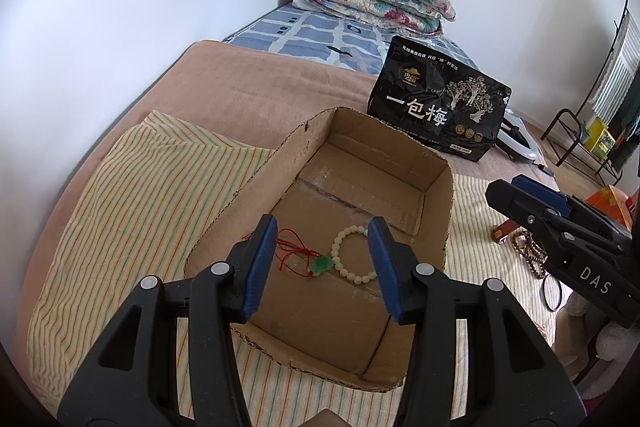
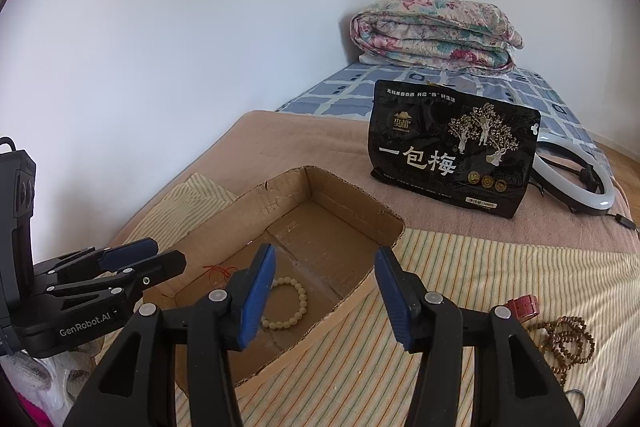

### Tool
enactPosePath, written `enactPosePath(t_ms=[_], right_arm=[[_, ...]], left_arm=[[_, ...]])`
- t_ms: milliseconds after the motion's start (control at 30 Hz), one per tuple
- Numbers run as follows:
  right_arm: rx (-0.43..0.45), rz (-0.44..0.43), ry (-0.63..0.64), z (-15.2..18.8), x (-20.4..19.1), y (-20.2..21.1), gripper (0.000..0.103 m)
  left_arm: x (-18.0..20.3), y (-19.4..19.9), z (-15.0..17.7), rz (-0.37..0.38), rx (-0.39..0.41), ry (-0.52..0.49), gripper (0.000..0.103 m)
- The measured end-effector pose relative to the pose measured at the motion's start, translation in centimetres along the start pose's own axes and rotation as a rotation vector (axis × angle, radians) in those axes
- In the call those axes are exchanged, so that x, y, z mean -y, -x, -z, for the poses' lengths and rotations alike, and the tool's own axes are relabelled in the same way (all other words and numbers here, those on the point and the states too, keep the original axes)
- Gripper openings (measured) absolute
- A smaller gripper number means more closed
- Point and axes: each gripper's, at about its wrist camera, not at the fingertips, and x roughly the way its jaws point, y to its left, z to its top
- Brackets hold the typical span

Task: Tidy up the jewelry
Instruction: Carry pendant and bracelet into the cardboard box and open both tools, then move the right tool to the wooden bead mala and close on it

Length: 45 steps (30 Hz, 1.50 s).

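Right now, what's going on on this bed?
A person holding two grippers is sorting jewelry into a cardboard box on a striped cloth. A white bead bracelet and a green pendant on red cord already lie inside. The left gripper hovers over them, fingers apart, holding nothing. The right gripper is also open and empty, above the box's near edge. A brown bead strand and a red strap wait on the cloth outside the box.
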Motion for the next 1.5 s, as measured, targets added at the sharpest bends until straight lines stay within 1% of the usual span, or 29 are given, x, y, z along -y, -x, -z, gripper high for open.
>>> enactPosePath(t_ms=[133,200,333,400,700,733,833,933,1033,1067,1100,1133,1400,1500], right_arm=[[0.009,0.017,0.005,0.0,0.4,1.2,0.062],[0.015,0.030,0.005,0.2,0.7,1.9,0.068],[0.027,0.052,-0.006,0.5,1.9,3.4,0.072],[0.036,0.065,-0.019,0.6,2.8,4.4,0.079],[0.063,0.141,-0.083,1.6,8.0,8.5,0.089],[0.065,0.150,-0.092,1.7,8.7,8.9,0.089],[0.062,0.178,-0.121,2.2,10.9,9.9,0.089],[0.054,0.207,-0.156,2.7,13.1,10.6,0.089],[0.041,0.231,-0.192,3.3,15.5,11.1,0.090],[0.035,0.239,-0.204,3.6,16.2,11.1,0.092],[0.031,0.250,-0.218,3.9,17.0,11.1,0.098],[0.029,0.260,-0.232,4.2,17.8,11.2,0.101],[-0.026,0.298,-0.319,5.9,22.5,10.0,0.101],[-0.059,0.296,-0.348,6.7,23.9,9.0,0.101]], left_arm=[[0.8,0.7,0.0,0.001,0.012,-0.012,0.048],[1.3,1.1,0.0,0.005,0.019,-0.020,0.048],[2.6,1.8,0.0,0.019,0.039,-0.033,0.048],[3.3,2.0,0.0,0.028,0.042,-0.039,0.048],[7.6,2.2,0.7,0.082,0.033,-0.086,0.048],[8.2,2.2,0.8,0.088,0.031,-0.092,0.049],[9.5,2.0,1.1,0.106,0.028,-0.108,0.062],[11.0,1.8,1.5,0.118,0.023,-0.129,0.062],[12.2,1.3,1.9,0.135,0.008,-0.146,0.062],[12.6,1.1,2.1,0.139,0.002,-0.153,0.062],[13.1,0.9,2.3,0.144,-0.005,-0.160,0.062],[13.5,0.7,2.5,0.149,-0.013,-0.166,0.062],[16.9,-1.6,4.3,0.186,-0.078,-0.225,0.062],[18.0,-2.6,5.2,0.195,-0.100,-0.253,0.062]])
